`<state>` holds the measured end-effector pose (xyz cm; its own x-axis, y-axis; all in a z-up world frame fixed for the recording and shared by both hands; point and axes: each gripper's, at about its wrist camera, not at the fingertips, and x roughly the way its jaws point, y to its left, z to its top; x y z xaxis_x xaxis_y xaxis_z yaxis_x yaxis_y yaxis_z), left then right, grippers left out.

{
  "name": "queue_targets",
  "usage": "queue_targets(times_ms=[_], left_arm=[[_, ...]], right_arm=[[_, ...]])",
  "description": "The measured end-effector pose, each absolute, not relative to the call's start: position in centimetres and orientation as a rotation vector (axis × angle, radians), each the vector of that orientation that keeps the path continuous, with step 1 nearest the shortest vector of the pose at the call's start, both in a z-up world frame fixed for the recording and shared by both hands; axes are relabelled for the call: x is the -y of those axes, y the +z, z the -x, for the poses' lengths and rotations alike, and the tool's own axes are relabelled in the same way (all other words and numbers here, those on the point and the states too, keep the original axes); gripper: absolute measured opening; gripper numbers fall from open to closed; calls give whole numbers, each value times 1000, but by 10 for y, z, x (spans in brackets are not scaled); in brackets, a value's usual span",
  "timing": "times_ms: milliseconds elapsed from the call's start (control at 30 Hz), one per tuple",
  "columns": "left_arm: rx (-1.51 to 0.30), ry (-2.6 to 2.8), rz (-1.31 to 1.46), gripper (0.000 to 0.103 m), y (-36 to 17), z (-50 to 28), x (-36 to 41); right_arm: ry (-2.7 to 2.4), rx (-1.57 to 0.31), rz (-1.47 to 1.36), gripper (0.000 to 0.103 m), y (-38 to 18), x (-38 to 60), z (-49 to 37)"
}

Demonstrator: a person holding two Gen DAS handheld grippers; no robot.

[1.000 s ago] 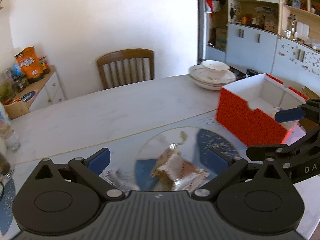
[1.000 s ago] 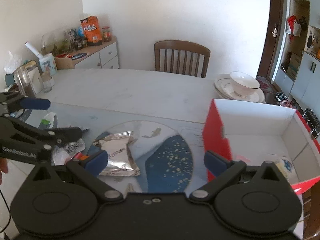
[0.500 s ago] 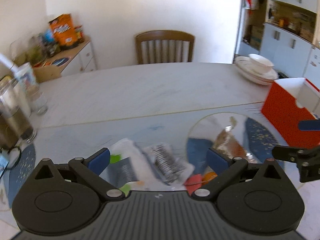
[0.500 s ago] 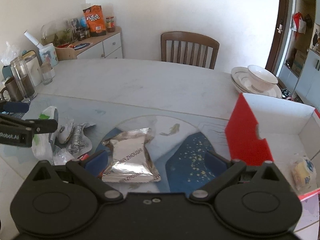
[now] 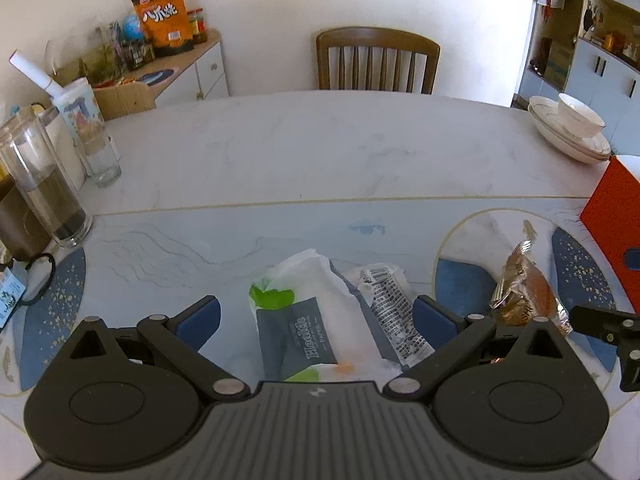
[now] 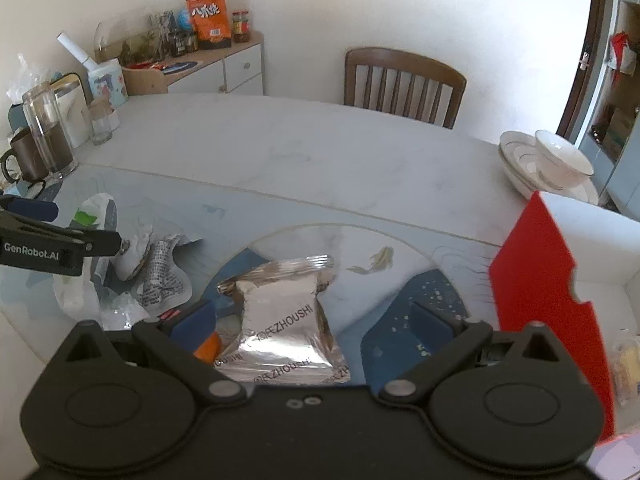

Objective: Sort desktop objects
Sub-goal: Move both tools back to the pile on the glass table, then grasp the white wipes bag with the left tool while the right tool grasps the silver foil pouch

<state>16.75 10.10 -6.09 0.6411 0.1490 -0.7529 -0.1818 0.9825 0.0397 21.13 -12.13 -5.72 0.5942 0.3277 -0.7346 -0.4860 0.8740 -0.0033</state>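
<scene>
Both grippers are spread and empty: left gripper (image 5: 316,316) straddles the tissue pack (image 5: 308,312) at 6 o'clock, right gripper (image 6: 316,320) straddles the foil packet (image 6: 286,320), red box (image 6: 536,300) at 3 o'clock.

Before you on the table (image 5: 320,152), the tissue pack (image 5: 304,312) lies left of the foil packet (image 6: 284,320), the box (image 6: 536,280) right of both.

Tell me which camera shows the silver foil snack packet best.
The right wrist view: the silver foil snack packet lies face-up between the open right gripper fingers, print readable. The left wrist view shows it only edge-on, far right.
</scene>
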Motion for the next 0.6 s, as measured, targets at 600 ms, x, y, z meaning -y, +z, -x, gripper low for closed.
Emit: queue_targets(times_ms=[600], left_arm=[[-967,200,93,103,-92,-177,-118]], right_arm=[[492,-929,232,100,-99,101,-246]])
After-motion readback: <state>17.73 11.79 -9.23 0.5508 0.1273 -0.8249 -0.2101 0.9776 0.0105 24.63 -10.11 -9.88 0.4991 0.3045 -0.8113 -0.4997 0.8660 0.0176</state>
